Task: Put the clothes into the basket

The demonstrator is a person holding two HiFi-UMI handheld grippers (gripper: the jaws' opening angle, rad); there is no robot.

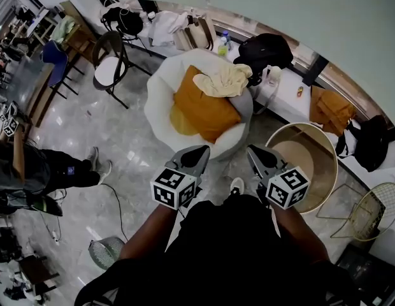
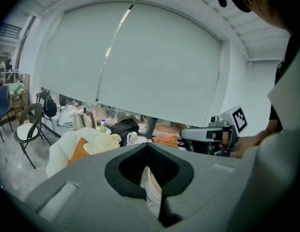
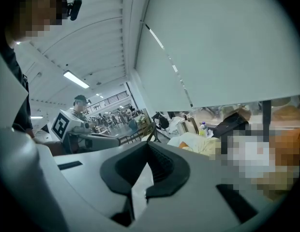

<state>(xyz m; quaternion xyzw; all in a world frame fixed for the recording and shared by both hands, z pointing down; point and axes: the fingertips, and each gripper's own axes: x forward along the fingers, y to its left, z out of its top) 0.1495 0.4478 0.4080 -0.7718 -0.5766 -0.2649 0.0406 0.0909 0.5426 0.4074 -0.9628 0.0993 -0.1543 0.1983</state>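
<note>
Basket (image 1: 336, 167) rim partly behind right gripper (image 1: 251, 149).

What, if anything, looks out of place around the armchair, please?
The pale yellow garment lies crumpled over the back edge of the white armchair, partly on the orange cushion, rather than in the round basket on the floor to its right, which looks empty. Nothing looks spilled or damaged.
</note>
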